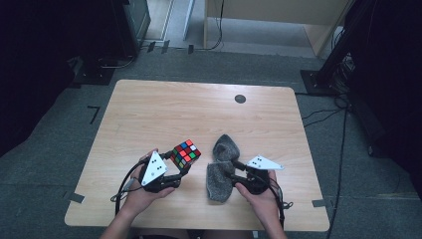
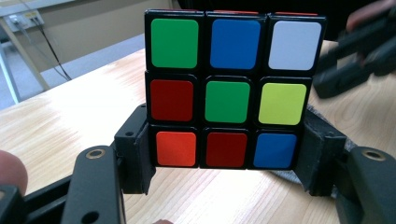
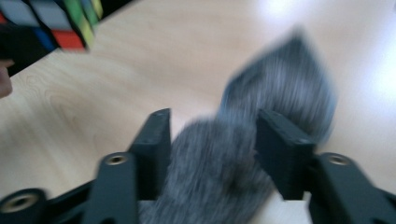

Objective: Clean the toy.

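Your left gripper (image 1: 183,168) has the puzzle cube (image 1: 186,153) clamped by its bottom layer: in the left gripper view the two jaws press flat against opposite sides of the lowest row of the cube (image 2: 227,88), and the upper two layers stand free above them. The cube is lifted clear of the table (image 1: 149,109), tilted, at your left of centre.

The grey furry cloth (image 1: 222,167) lies just to the right of the cube, near but not touching it. Its long axis runs away from you, from a broad lobe close to your right hand (image 1: 259,191) up to a rounded lobe farther out, with a pinched waist between them. Your right gripper (image 1: 235,167) comes in at that waist from the right, pointing toward the cube.

In the right gripper view the jaws stand partly open on either side of the cloth (image 3: 243,154), which bulges up between them. The picture is blurred, and you cannot tell from it whether the pads press the fur firmly; they seem to have only a loose hold, if any.

What matters for your next move is that the cube sits to the left of the cloth and higher than it. The right hand is the nearer one to the cloth, so the cloth should probably travel leftward and up to meet the cube's free faces.
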`<action>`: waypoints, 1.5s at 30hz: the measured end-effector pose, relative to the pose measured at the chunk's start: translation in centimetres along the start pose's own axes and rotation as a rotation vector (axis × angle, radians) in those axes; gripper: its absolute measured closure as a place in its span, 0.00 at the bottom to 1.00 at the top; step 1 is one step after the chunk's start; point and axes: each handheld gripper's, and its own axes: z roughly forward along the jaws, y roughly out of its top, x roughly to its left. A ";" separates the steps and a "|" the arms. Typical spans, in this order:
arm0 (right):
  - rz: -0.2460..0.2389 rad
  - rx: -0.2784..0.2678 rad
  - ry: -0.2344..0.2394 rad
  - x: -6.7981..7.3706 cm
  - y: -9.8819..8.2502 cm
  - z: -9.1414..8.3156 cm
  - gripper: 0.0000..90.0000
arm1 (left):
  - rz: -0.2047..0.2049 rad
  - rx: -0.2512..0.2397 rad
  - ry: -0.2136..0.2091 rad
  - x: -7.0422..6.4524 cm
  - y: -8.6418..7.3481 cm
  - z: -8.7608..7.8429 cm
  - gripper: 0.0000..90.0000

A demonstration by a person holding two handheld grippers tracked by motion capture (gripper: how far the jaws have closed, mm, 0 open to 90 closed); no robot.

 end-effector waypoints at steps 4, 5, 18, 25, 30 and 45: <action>-0.295 -0.075 -0.021 -0.2 1.8 0.8 0.35 | -0.029 -0.008 -0.010 0.4 0.0 -0.1 0.38; -0.295 -0.075 -0.021 -0.2 1.8 0.8 0.35 | -0.031 -0.011 -0.015 0.4 0.0 -0.1 0.38; -0.363 0.222 0.015 -2.1 0.0 5.4 0.27 | -0.003 0.007 -0.044 -0.2 -0.1 0.3 0.38; -0.305 0.247 -0.027 -2.6 -1.3 5.1 0.35 | -0.002 0.013 -0.054 -0.4 -0.2 0.4 0.38; -0.252 0.198 -0.086 -2.9 -2.2 3.8 0.61 | -0.010 0.017 -0.054 -0.4 -0.3 0.5 0.38; -0.054 -0.126 -0.070 3.0 3.4 -3.5 0.76 | 0.030 0.065 -0.076 -1.7 -0.6 1.4 0.38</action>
